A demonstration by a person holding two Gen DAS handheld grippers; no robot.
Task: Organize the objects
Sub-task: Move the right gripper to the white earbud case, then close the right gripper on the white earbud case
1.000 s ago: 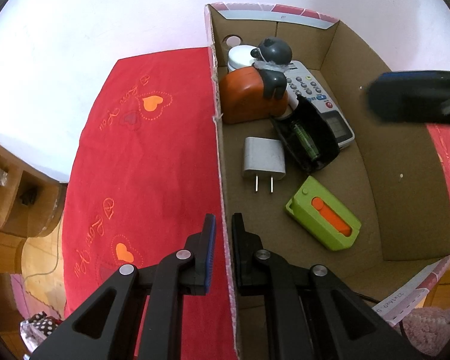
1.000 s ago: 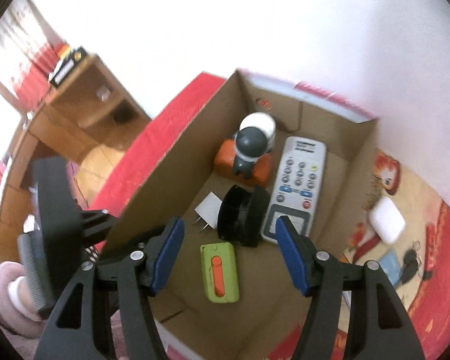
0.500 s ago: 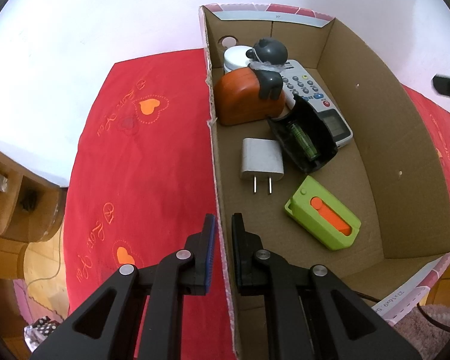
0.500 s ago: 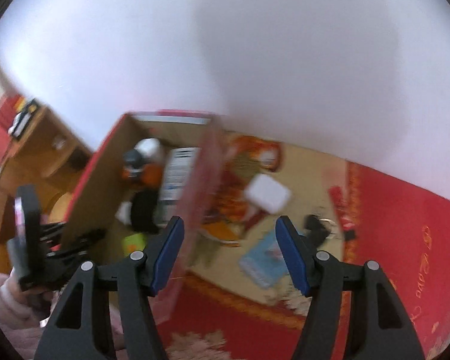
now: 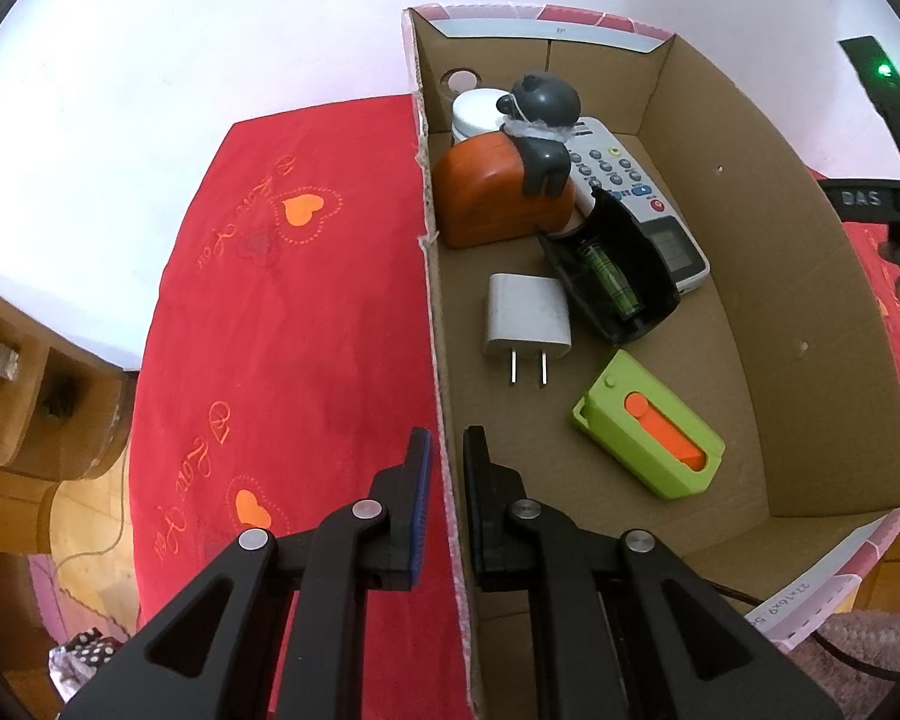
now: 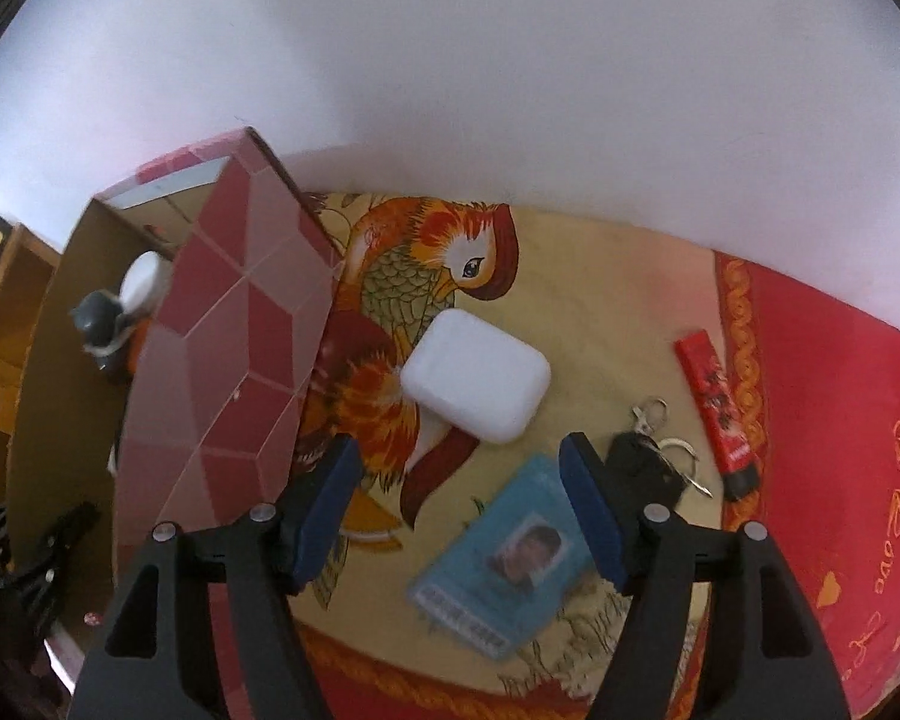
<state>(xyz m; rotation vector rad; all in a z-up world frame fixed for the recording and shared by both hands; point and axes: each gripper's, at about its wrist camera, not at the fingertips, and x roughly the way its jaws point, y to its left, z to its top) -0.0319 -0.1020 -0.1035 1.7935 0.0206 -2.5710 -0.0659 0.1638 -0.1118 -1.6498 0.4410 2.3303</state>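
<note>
We find the white case lying flat on the embroidered cloth, just beside the outer wall of the cardboard box and not yet inside it. It sits just ahead of the right gripper, slightly left of the line between the two pads, with its long axis running diagonally from upper left to lower right in the right wrist view. The right gripper's jaws are opening and nothing is between them; a blue card lies directly beneath the gap, and a black key fob and red stick lie further right. We judge the right hand the nearer one, and that a short advance with a turn across the case's narrower width would be required. The left gripper is clamped on the box's near side wall, steadying it.
</note>
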